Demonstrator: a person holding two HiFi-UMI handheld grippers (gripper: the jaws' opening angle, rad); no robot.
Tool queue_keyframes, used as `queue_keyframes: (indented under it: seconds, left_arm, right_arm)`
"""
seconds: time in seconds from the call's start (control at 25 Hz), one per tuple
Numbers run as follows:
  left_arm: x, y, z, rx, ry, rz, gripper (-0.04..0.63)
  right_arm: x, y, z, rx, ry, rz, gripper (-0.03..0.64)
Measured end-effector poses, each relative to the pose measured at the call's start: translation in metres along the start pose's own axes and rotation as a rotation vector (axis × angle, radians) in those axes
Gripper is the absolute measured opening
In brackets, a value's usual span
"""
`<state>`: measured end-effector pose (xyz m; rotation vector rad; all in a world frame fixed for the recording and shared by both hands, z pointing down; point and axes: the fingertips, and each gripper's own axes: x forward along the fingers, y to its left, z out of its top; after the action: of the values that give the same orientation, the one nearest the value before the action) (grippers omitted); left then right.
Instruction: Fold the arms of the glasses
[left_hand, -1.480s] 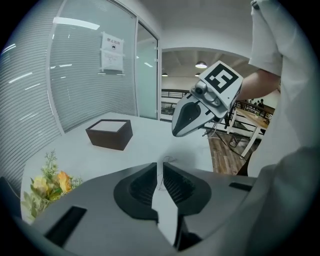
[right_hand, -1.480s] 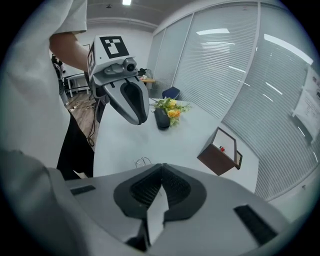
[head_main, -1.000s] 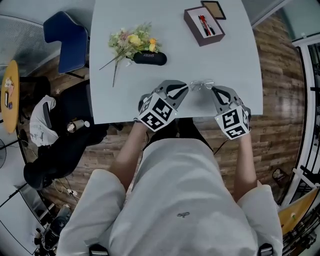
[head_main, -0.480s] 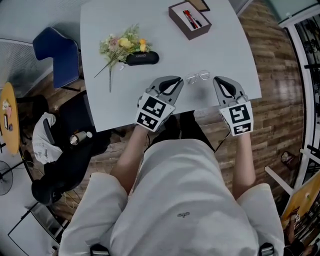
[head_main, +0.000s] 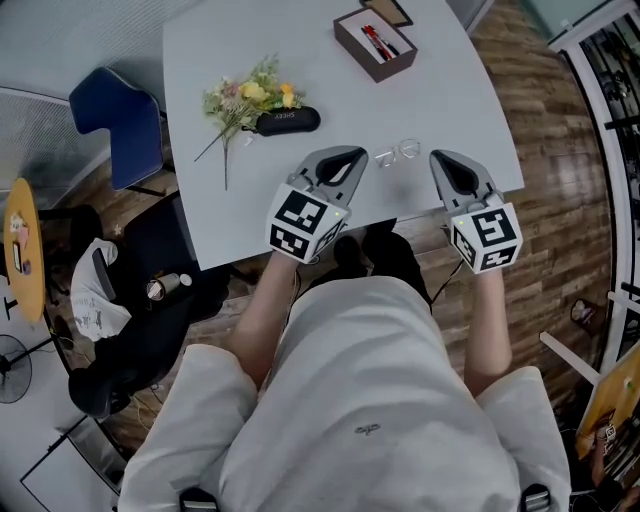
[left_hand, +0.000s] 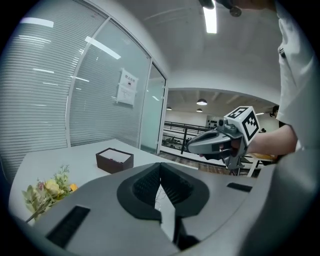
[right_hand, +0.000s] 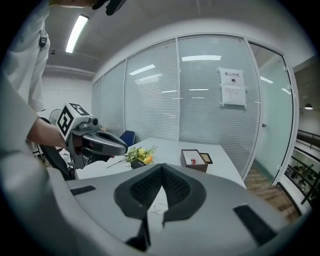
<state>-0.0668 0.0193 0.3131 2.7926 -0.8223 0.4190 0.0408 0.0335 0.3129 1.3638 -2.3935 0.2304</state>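
The thin wire-rimmed glasses (head_main: 398, 153) lie on the white table (head_main: 440, 90) near its front edge, between my two grippers and touching neither. My left gripper (head_main: 353, 158) hovers just left of them, its jaws closing the last bit, tips together with nothing between. My right gripper (head_main: 439, 160) hangs just right of them, shut and empty. In the right gripper view a lens of the glasses (right_hand: 159, 208) shows through the gap below the closed pads. Whether the arms lie folded is too small to tell.
A black glasses case (head_main: 288, 121) and a small bunch of flowers (head_main: 245, 98) lie at the table's left. A brown box (head_main: 375, 45) with pens stands at the far end. A blue chair (head_main: 115, 120) is left of the table.
Both grippers have lifted and drawn back from the glasses, whose ends they were touching a second ago. The glasses stay on the table.
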Motion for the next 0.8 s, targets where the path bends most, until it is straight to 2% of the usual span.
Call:
queue_keyframes:
  seconds: [0.24, 0.8]
  left_arm:
    - [-0.009, -0.009, 0.004, 0.015, -0.023, -0.015, 0.02]
    - [-0.017, -0.004, 0.006, -0.008, -0.054, 0.001, 0.02]
  right_arm:
    - [-0.008, 0.009, 0.002, 0.006, -0.017, -0.01, 0.005]
    - [-0.011, 0.015, 0.004, -0.01, -0.016, -0.007, 0.003]
